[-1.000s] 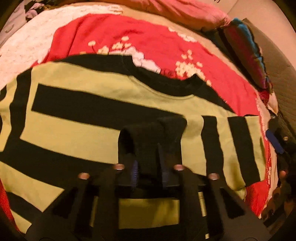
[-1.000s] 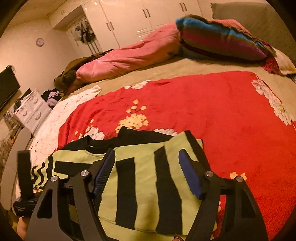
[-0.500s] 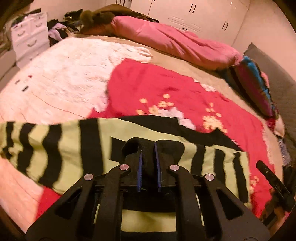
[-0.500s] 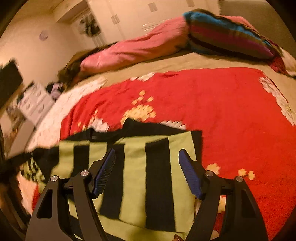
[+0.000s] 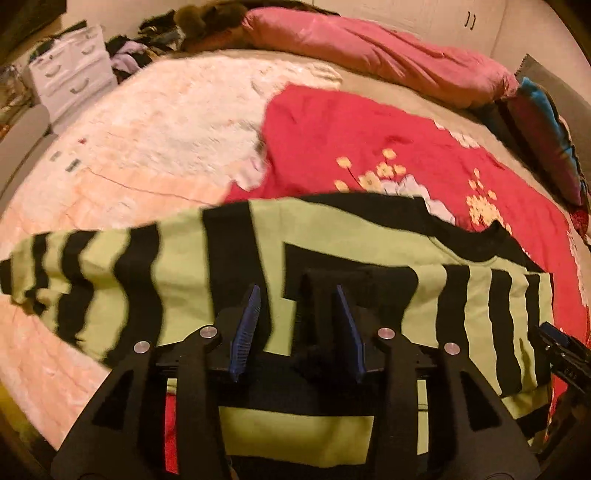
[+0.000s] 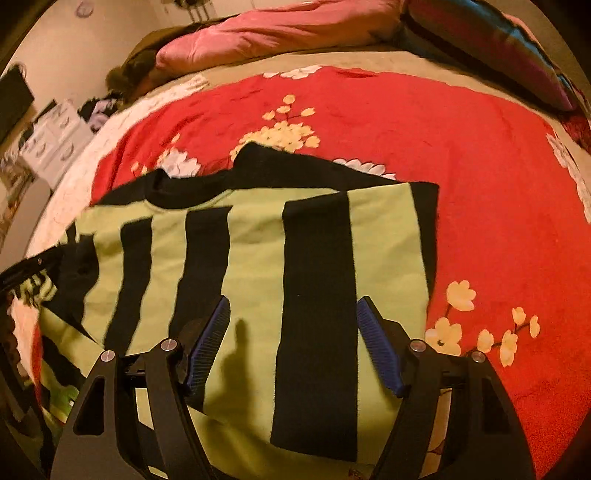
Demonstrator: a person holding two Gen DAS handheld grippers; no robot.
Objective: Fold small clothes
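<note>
Releasing black cuff: my left gripper (image 5: 295, 325) jaws just opening, cuff fabric between, pads no longer pinching. Striped sweater (image 6: 258, 251) flat on red blanket (image 6: 461, 166). Right gripper (image 6: 291, 343) wide, empty, hovering over sweater's 5 o'clock corner. Back off straight, avoid dragging fold.

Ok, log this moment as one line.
left tool: jaws just opened, black cuff between, unpressed | right tool: open, empty | green-and-black striped sweater: on red floral blanket

Bed with red floral blanket (image 6: 461, 155) and white fleece (image 5: 166, 122); pink duvet (image 5: 369, 55) at far edge; white drawer unit (image 5: 70, 74); pale wardrobe doors (image 5: 461, 22); warm dim light.
</note>
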